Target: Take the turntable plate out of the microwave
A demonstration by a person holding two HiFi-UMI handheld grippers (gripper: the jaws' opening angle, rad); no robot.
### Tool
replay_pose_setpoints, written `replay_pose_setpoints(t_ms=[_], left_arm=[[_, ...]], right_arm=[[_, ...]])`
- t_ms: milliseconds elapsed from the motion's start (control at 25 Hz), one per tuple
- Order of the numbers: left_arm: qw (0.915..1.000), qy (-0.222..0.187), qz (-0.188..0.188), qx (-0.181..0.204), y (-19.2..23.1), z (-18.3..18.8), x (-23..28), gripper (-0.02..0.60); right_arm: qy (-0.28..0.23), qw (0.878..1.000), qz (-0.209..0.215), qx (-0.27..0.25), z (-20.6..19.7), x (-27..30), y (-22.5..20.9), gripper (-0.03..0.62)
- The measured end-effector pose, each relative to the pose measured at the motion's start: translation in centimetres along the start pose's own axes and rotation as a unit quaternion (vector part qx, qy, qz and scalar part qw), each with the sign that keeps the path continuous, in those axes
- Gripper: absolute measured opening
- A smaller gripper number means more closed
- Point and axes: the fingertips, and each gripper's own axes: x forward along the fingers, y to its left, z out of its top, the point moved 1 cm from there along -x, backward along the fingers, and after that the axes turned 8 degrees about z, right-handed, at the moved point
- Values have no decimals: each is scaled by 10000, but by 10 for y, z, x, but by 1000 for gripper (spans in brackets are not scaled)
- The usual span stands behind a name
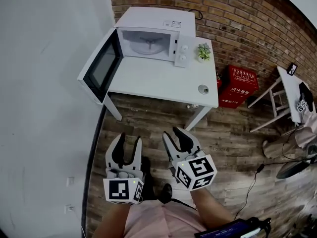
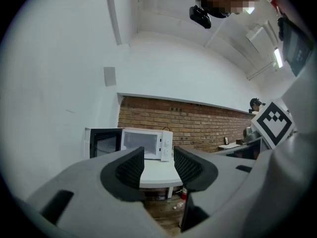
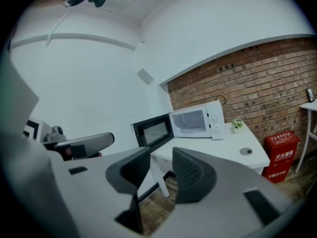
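Brick in red-brown courses makes up the back wall (image 1: 237,14); wood planks cover the floor (image 1: 148,118) below it; a white table (image 1: 163,81) stands against the brick, with 1 leg showing at each front corner. At the table's far left sits the white microwave (image 1: 148,21), its 2 dials on the right of its front; its dark-windowed door (image 1: 101,66) hangs fully open to the left, past the table's edge. On the floor to the right of the table stands a red box (image 1: 237,86).

Both grippers are held low over the floor, well apart from the table and pointing toward it; the left gripper (image 1: 130,139) has its 2 jaws spread with nothing between them, only the table and microwave showing through the gap in the left gripper view (image 2: 158,157); the right gripper (image 1: 172,133) likewise has its jaws parted and empty (image 3: 161,162).

The turntable plate (image 1: 148,44) lies flat on the floor of the microwave's open cavity, a pale disc; a small green plant (image 1: 203,52) stands just right of the microwave; a round fitting (image 1: 203,89) sits near the table's front right corner.
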Motion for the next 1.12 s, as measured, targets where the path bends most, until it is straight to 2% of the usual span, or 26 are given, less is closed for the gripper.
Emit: replay_pose_setpoints(t_ms=[200, 360, 680, 1120], left_arm=[[9997, -1, -236, -48, 32, -1, 72, 195], [9988, -155, -468, -9, 54, 13, 130, 190], [9950, -542, -834, 47, 77, 53, 201, 175], [9944, 42, -1056, -78, 76, 2, 255, 169]], right_arm=[[11, 9999, -135, -51, 18, 74, -28, 137], [-126, 9995, -261, -88, 45, 126, -49, 124], [-484, 9967, -530, -366, 104, 177, -68, 110], [-151, 9969, -772, 1, 77, 212, -116, 107]])
